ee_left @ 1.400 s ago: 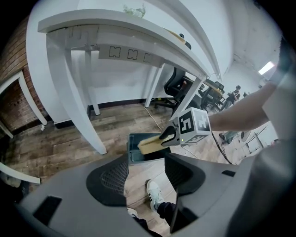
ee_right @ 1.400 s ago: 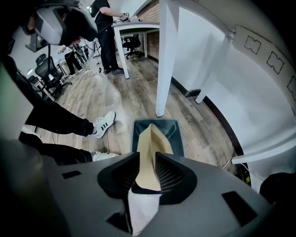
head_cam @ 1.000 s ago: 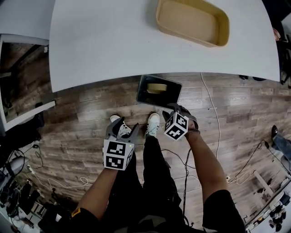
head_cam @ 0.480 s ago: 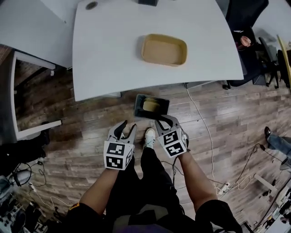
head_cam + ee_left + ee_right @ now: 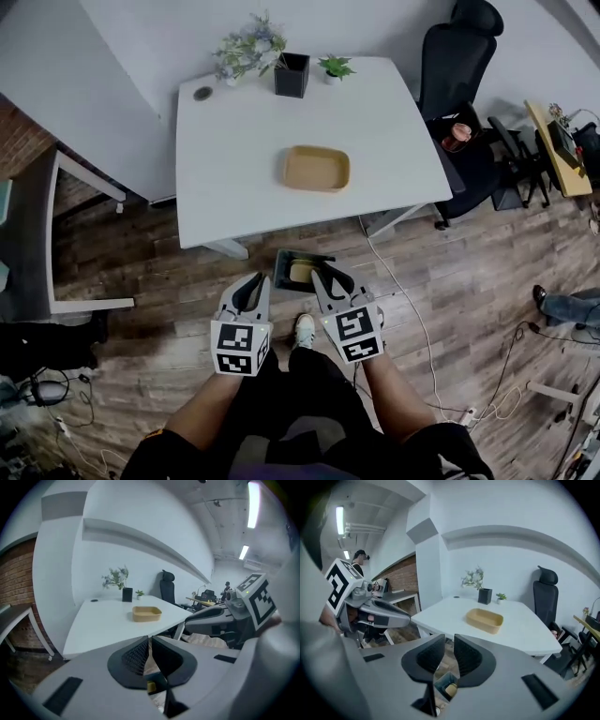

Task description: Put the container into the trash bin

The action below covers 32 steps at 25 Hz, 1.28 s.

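You're holding both empty: left hand-held gripper (image 5: 251, 283) is closing, jaws almost together; right hand-held gripper (image 5: 329, 279) is closing, a narrow gap showing. A tan container (image 5: 301, 272) is sitting in the dark square trash bin (image 5: 302, 254), just ahead between them. A tan rectangular tray (image 5: 317, 169) is lying on the white table (image 5: 234, 178) beyond.

At your 12 o'clock: white rectangular table top (image 5: 244, 178), plain all over. On it, tan oblong container (image 5: 317, 169), same tan inside and out. At the container's 11 o'clock, black square pot (image 5: 292, 75) with pale grey-green sprigs; at its 12 o'clock, small bright green plant (image 5: 335, 67). At its 6 o'clock, dark grey rectangular trash bin (image 5: 281, 267), tan patch (image 5: 302, 273) inside. Grey-brown wood plank floor (image 5: 169, 281) round you, streaked in long stripes. Black office chair (image 5: 459, 56) at 2 o'clock. Reddish brick wall (image 5: 17, 150) at 10 o'clock. Your trousers (image 5: 309, 394) black, your shoe (image 5: 305, 328) white.
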Available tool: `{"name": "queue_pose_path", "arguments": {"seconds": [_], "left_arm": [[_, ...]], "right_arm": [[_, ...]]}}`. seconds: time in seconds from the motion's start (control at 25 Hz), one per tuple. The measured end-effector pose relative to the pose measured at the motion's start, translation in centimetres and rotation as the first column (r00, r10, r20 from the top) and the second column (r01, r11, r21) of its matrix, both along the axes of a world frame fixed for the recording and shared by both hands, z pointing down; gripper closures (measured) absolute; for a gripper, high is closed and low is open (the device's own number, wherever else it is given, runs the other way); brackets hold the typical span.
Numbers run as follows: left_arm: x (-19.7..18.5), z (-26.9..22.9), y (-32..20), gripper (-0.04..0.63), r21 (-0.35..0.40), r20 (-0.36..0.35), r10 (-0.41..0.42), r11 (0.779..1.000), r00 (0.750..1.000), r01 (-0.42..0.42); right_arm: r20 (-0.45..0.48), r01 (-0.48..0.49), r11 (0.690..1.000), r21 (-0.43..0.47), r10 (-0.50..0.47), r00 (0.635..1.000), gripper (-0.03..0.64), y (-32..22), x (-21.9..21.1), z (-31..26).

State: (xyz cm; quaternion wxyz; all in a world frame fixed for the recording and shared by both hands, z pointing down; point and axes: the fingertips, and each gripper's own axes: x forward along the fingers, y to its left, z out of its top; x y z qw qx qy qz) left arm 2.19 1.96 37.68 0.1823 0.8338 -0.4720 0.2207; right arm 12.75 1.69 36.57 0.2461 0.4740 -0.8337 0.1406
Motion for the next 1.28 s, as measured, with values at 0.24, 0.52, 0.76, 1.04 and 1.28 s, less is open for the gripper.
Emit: {"name": "queue_pose_path", "arguments": {"seconds": [0.24,0.52,0.76,1.04,1.28], "left_arm": [[-0.2,-4.0,0.5,0.588,0.07,-0.004,-0.004,0.998,1.0,0.004],[-0.4,-5.3,0.1,0.588,0.086,0.002,-0.022,0.996,1.0,0.022],[-0.1,-6.4,-0.7,0.588,0.087,-0.002,-0.043,0.995,0.999,0.043],[0.1,-6.8,-2.2,0.584,0.085,0.015,-0.061,0.995,0.998,0.059],[-0.4,-4.7,-5.6,0.581,0.036,0.018,-0.023,0.999,1.0,0.022]], "right_arm": [[0.016,0.021,0.996,0.087,-0.023,1.0,0.541,1.1,-1.1,-4.9],[-0.003,0.045,0.994,0.103,-0.045,0.999,0.541,1.0,-1.0,-5.9],[-0.027,0.066,0.991,0.112,-0.064,0.998,0.54,0.3,-0.5,-6.4],[-0.121,0.127,0.984,0.128,-0.112,0.986,0.54,-2.2,0.6,-6.4],[-0.274,0.175,0.982,0.074,-0.149,0.95,0.535,-6.9,1.1,-4.4]]}}
